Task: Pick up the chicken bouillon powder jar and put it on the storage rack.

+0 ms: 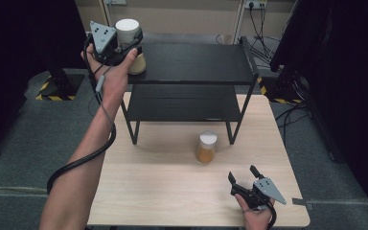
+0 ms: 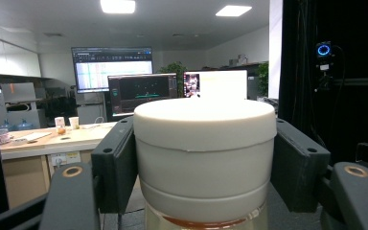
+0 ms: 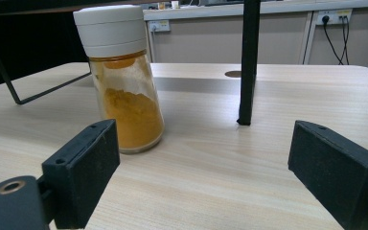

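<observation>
Left gripper (image 1: 124, 45) jaws clamp white-capped spice jar (image 1: 128, 32) at black shelf's (image 1: 196, 62) top; right gripper (image 1: 243, 176) jaws spread, empty, above counter (image 1: 172, 191).

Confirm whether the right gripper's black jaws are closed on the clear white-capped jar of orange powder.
No: the right gripper stands open, and the clear white-capped jar of orange powder stands apart beyond it on the table.
</observation>
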A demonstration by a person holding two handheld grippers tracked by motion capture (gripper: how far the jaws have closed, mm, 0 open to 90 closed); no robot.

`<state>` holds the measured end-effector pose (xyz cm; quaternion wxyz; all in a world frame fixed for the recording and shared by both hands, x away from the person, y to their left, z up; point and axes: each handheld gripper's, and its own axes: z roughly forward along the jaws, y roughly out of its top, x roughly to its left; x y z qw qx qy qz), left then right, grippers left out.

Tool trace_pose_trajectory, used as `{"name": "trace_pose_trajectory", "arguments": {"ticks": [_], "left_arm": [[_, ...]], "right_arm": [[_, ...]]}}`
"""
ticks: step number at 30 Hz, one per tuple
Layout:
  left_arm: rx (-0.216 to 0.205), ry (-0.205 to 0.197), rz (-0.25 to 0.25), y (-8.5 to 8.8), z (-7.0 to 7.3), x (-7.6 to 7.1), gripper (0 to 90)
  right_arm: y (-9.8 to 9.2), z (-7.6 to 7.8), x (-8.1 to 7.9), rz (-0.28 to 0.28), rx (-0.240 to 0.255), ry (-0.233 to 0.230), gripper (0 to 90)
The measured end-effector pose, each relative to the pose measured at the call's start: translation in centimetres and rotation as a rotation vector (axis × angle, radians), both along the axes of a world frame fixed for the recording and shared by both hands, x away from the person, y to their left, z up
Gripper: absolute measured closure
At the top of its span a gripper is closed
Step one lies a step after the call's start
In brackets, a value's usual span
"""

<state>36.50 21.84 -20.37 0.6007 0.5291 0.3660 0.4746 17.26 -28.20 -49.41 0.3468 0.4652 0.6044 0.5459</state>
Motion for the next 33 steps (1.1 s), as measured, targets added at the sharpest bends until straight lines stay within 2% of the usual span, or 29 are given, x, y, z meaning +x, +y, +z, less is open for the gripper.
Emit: {"name": "trace_pose_trajectory", "arguments": {"ticks": [4,7,10,21,25,27,29,33], "left_arm": [[0.004,-0.012,-0.008,0.2,-0.2,0.0,32.9],[-0.011,-0.008,0.004,0.1,0.0,-0.3,22.1],[-0.009,-0.008,0.010,0.1,0.1,-0.8,17.1],[-0.013,-0.036,0.018,0.7,0.2,-2.7,15.4],[-0.016,-0.049,0.008,0.9,0.0,-3.6,15.4],[-0.034,-0.044,-0.002,1.0,-0.1,-4.1,15.4],[-0.028,-0.061,-0.008,1.2,-0.3,-4.5,15.4],[-0.033,-0.065,-0.028,1.5,-0.7,-5.3,15.5]], "right_arm": [[0.0,0.0,0.0,0.000,-0.001,-0.001,10.7],[0.0,0.0,0.0,0.000,-0.004,-0.002,10.6],[0.1,0.0,0.0,0.001,-0.007,-0.002,10.6],[0.1,0.1,0.0,-0.001,-0.008,0.000,10.6],[0.1,0.1,0.0,-0.001,-0.009,0.000,10.6],[0.1,0.1,0.0,-0.001,-0.009,0.000,10.6],[0.1,0.1,0.0,-0.001,-0.009,0.001,10.6],[0.1,0.0,0.0,-0.002,-0.007,-0.001,10.6]]}}
